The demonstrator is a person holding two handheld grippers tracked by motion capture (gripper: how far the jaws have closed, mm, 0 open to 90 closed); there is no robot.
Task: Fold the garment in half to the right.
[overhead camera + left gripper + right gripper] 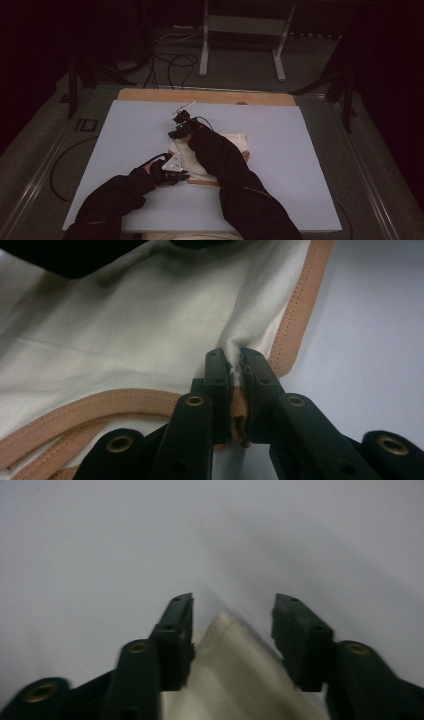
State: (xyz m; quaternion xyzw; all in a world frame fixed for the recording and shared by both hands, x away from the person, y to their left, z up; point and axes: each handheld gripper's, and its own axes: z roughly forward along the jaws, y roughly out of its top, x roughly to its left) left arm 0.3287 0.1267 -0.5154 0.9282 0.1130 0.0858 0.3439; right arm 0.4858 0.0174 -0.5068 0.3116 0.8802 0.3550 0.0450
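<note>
A cream cloth (220, 150) with tan edging is spread mid-counter (300, 175). It is judged light, limp and easily bunched, best taken at corners. The left tongs (236, 371) are clamped on the bound corner; the right tongs (232, 615) are held half-open astride the far corner, unpressed.

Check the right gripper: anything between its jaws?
Yes: in the right gripper view a raised fold of the cream cloth sits between the right gripper jaws, which stand apart from it on both sides; the pads do not yet press it.
</note>
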